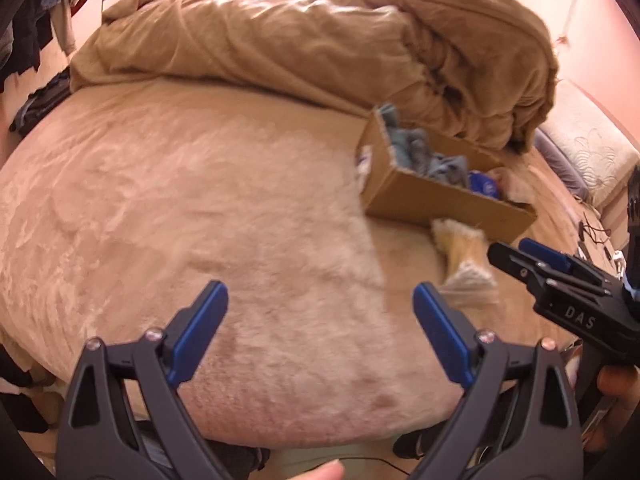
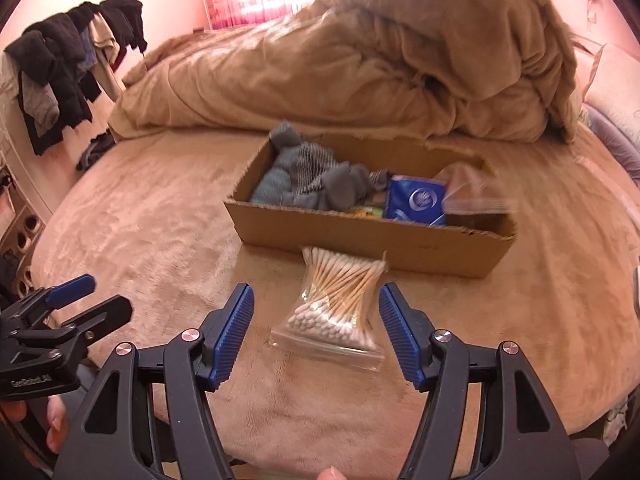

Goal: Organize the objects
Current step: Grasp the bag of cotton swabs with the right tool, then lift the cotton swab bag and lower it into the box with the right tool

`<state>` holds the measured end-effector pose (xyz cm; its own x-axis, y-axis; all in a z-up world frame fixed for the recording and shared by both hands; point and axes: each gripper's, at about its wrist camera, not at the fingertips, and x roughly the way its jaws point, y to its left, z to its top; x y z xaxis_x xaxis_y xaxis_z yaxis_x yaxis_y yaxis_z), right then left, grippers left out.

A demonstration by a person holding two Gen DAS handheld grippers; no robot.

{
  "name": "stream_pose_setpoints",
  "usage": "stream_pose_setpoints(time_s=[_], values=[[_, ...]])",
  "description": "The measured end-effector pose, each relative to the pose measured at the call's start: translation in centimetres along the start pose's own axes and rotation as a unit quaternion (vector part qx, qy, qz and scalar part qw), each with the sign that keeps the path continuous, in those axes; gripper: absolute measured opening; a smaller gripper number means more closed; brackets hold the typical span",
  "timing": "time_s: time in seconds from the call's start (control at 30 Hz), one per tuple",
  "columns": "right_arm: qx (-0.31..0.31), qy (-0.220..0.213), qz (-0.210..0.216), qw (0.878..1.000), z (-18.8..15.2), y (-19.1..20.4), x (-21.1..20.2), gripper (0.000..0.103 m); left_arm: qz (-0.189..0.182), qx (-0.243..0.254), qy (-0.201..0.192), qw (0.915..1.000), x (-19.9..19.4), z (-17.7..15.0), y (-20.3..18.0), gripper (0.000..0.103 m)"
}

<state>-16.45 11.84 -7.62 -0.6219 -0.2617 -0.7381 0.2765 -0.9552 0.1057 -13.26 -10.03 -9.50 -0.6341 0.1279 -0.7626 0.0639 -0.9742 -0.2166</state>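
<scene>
A clear bag of cotton swabs lies on the tan bed, just in front of an open cardboard box. The box holds grey and blue socks, a blue packet and a clear bag at its right end. My right gripper is open, its fingers on either side of the swab bag, not touching it. My left gripper is open and empty over bare bed, left of the swab bag and the box. The right gripper also shows in the left wrist view.
A rumpled brown duvet is piled behind the box. Dark clothes hang on a rack at the far left. A pale pillow lies at the right edge of the bed. The bed's front edge is just below both grippers.
</scene>
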Motion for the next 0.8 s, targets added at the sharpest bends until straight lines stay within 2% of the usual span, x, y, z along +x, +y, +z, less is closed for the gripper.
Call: stream_pose_setpoints(time_s=[0.13,0.23,0.37,0.53,0.63,0.67,0.7,0.73,0.8], values=[[-0.007,0.019,-0.016,1.0,0.0,0.0,2.7,0.068,0.012,-0.009,0.003,0.9999,0.9,0.4,1.0,0.095],[-0.003,0.031,-0.013,0.999,0.1,-0.3,4.3,0.068,0.014,-0.008,-0.001,0.9999,1.3,0.5,1.2,0.095],[-0.006,0.047,-0.049,0.998,-0.1,-0.8,6.3,0.068,0.021,-0.001,0.018,0.9996,3.0,0.4,1.1,0.095],[0.007,0.069,-0.036,0.997,-0.4,-1.8,8.3,0.068,0.023,-0.008,0.034,0.9991,4.4,0.3,1.1,0.095],[0.011,0.068,-0.029,0.997,-0.5,-2.1,8.5,0.068,0.024,-0.003,0.034,0.9991,4.5,0.3,0.7,0.095],[0.01,0.067,-0.026,0.997,-0.5,-2.1,8.5,0.066,0.025,-0.003,0.036,0.999,4.5,0.4,0.7,0.095],[0.009,0.066,-0.023,0.998,-0.5,-2.1,8.4,0.055,0.025,-0.002,0.036,0.999,4.5,0.4,0.6,0.095],[0.006,0.064,-0.021,0.998,-0.5,-2.1,8.3,0.05,0.026,0.0,0.036,0.999,4.4,0.4,0.4,0.095],[0.002,0.062,-0.019,0.998,-0.5,-2.0,8.0,0.046,0.026,0.002,0.036,0.999,4.2,0.5,0.0,0.095]])
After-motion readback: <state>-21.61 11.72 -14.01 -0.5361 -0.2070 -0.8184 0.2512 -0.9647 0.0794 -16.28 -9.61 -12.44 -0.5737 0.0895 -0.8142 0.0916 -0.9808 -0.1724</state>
